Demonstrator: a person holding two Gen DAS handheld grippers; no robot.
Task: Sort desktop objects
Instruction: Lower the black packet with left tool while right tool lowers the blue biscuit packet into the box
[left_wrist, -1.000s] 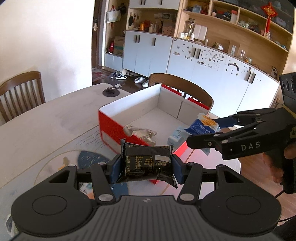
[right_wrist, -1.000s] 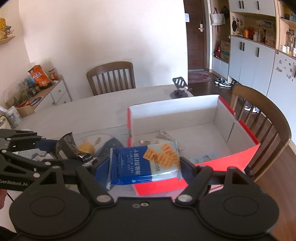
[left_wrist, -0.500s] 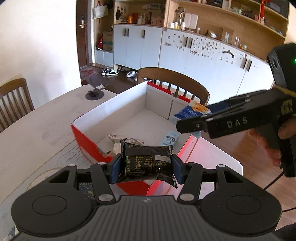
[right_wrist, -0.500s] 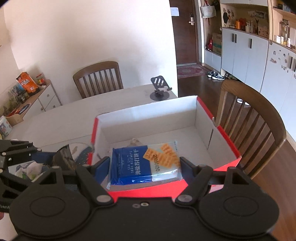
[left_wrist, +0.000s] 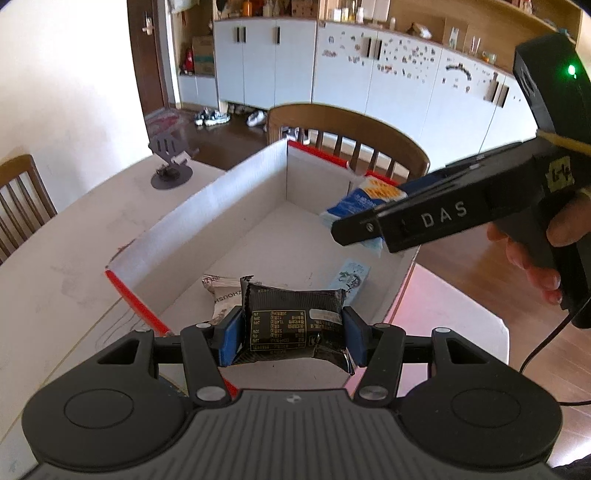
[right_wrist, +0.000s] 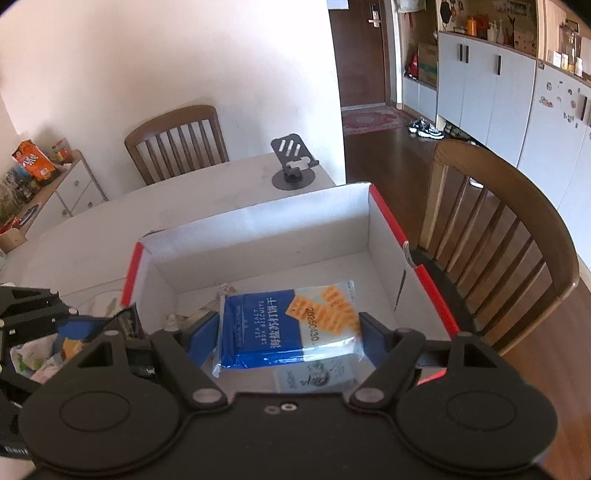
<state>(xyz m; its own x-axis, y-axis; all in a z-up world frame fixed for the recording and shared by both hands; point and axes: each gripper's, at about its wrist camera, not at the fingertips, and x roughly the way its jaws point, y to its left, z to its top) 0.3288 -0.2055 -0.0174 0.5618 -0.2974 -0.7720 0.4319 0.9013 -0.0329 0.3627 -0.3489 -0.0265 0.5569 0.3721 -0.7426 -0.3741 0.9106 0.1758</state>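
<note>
black snack packet (left_wrist: 293, 325): we hold it pinched between the blue pads of the left gripper (left_wrist: 291, 332), just over the near corner of the box (left_wrist: 207, 206).
biscuit pack (right_wrist: 291, 325): blue, pinched across its width by the right gripper (right_wrist: 288, 334), hanging above the box floor.
box contents: a silvery wrapper (left_wrist: 223, 295) and a small pale sachet (left_wrist: 349, 277) lie on the floor of the box.
step in hand: we judge both packs are over the box and ready to be let go.
how to do it well: we should lower each pack closer to the floor before spreading the fingers, so it drops flat and does not bounce off the wall.
spacing: the right gripper sits near the right wall, the left at the near corner; we keep them apart while releasing.
risk: the black packet hangs close to the red rim (left_wrist: 136, 299); we move it further inward first.
</note>
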